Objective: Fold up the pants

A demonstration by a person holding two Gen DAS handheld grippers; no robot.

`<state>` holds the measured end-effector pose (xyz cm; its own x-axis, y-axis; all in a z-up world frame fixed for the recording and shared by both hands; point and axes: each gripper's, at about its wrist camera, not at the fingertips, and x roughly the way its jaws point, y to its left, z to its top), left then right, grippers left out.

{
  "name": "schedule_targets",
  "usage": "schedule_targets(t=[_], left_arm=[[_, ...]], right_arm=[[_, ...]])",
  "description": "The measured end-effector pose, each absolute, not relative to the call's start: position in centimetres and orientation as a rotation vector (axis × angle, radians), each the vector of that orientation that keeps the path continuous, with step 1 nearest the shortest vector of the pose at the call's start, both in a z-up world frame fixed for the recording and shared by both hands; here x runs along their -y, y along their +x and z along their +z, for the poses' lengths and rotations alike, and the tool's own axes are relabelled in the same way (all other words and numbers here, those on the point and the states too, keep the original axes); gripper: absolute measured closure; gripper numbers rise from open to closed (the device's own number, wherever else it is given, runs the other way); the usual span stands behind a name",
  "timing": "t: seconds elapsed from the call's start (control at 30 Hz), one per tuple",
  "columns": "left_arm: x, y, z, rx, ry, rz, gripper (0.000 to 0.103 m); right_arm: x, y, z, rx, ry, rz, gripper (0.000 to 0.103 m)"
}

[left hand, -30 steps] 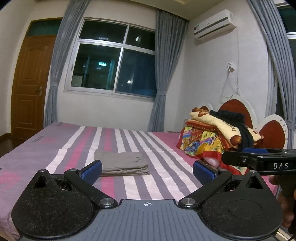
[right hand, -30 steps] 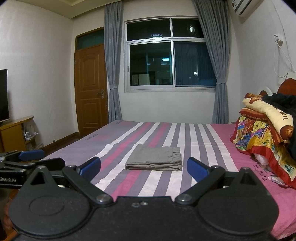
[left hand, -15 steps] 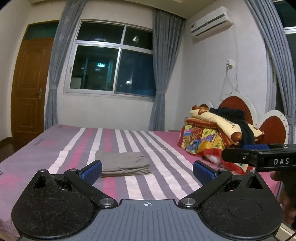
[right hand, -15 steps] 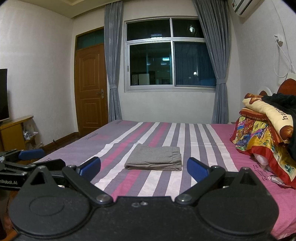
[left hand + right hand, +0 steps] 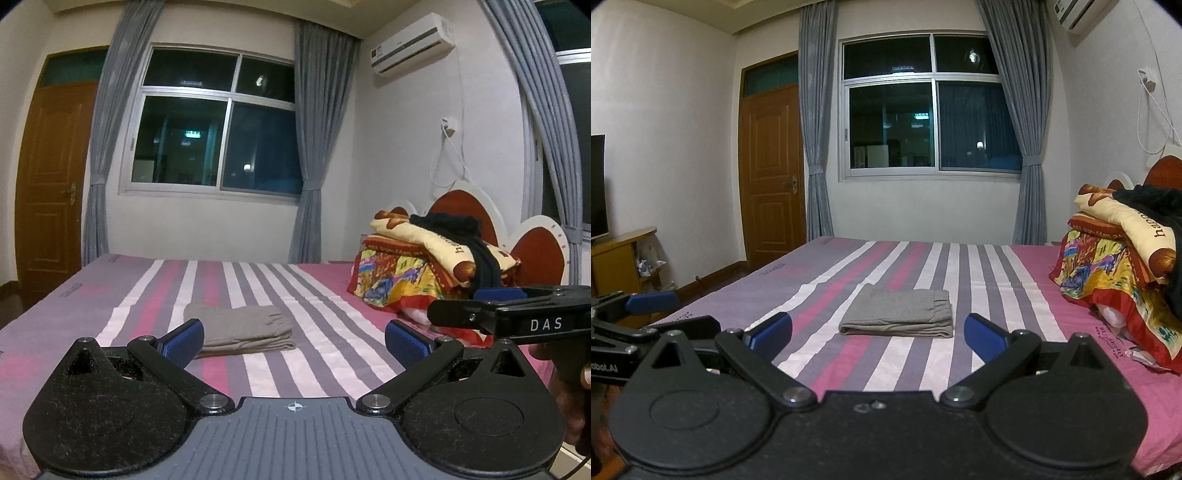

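Note:
The grey pants (image 5: pixel 242 326) lie folded into a neat flat rectangle on the striped bed (image 5: pixel 110 295); they also show in the right wrist view (image 5: pixel 899 313). My left gripper (image 5: pixel 293 341) is open and empty, held back from the pants near the bed's near edge. My right gripper (image 5: pixel 879 338) is open and empty, also well short of the pants. The right gripper shows from the side in the left wrist view (image 5: pixel 509 314); the left gripper shows at the left edge of the right wrist view (image 5: pixel 635 310).
A pile of colourful blankets with a black garment (image 5: pixel 428 266) sits at the headboard end on the right. A wooden door (image 5: pixel 772 177), a window with grey curtains (image 5: pixel 923 107) and a low TV cabinet (image 5: pixel 617 258) stand beyond the bed.
The left wrist view has tilted up slightly and shifted a little. The pants stay still and both grippers stay open.

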<state>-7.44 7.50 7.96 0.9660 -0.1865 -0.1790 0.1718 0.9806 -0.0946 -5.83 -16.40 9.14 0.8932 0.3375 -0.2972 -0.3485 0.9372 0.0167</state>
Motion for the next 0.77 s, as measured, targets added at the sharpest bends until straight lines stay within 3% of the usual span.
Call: schedule_targets(t=[0.77], left_arm=[[-8.2,-7.72,7.63,-0.166,-0.154,-0.206,0.0]], right_arm=[[16.42,-5.55,8.42,-0.308,-0.053,0.361,0.003]])
